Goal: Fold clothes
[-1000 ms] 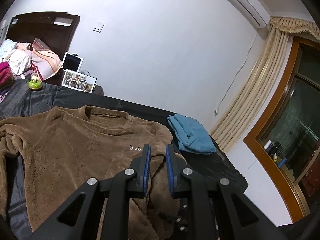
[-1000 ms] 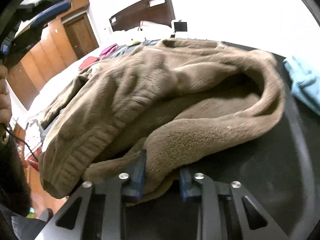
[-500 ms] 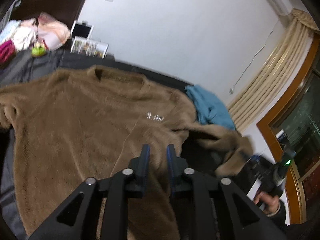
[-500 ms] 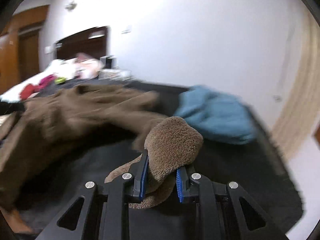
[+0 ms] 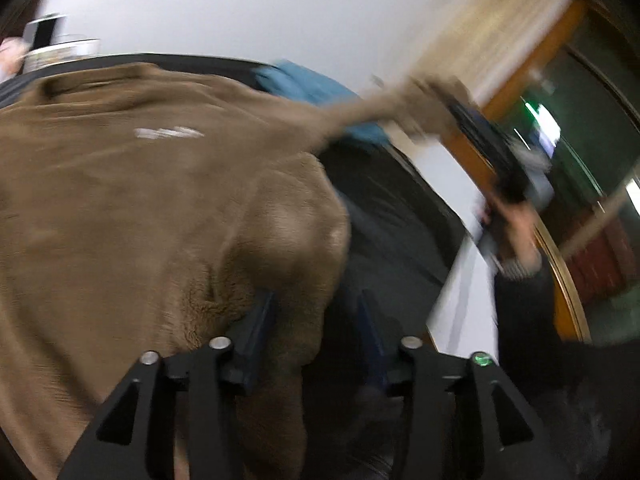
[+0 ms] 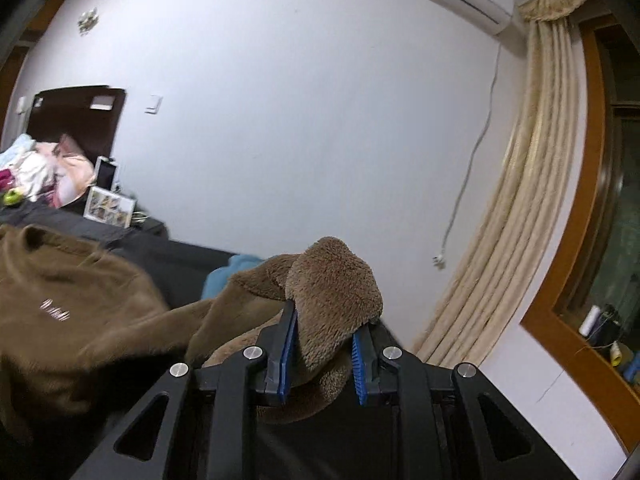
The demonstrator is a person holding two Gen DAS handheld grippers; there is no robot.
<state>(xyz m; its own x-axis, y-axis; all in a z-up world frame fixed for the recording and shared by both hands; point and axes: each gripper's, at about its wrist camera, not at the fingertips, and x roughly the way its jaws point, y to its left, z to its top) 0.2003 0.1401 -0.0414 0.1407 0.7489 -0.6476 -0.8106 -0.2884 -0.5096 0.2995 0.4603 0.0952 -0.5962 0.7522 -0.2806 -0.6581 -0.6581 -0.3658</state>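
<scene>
1. Left wrist view: the brown fleece sweater (image 5: 132,208) is lying across the dark bed cover (image 5: 400,220), filling the picture from nine o'clock to the centre. Its near side edge is running down at about six o'clock, with bare cover lying open beside it toward three o'clock as far as the bed's edge. A folded blue cloth (image 5: 308,88) is sitting at twelve o'clock, near the wall.

2. Same view: the left gripper (image 5: 316,320) is angling down at the sweater's side edge, its jaws opening. A bulge of fleece is sitting between them, against the nine o'clock finger; the frame is blurred, so the other pad is probably clear of it.

3. Same view: one sleeve (image 5: 380,108) is stretching out toward two o'clock to the right gripper (image 5: 472,120), held by a hand (image 5: 516,232).

4. Right wrist view: the right gripper (image 6: 322,344) is clamping the brown cuff (image 6: 332,292), which is bunching up above the blue pads (image 6: 287,354). The sleeve is trailing toward nine o'clock back to the sweater's body (image 6: 72,300).

5. Same view: beyond the cuff, the white wall (image 6: 300,120) and curtain (image 6: 520,220) are standing well apart, at twelve and two o'clock.
</scene>
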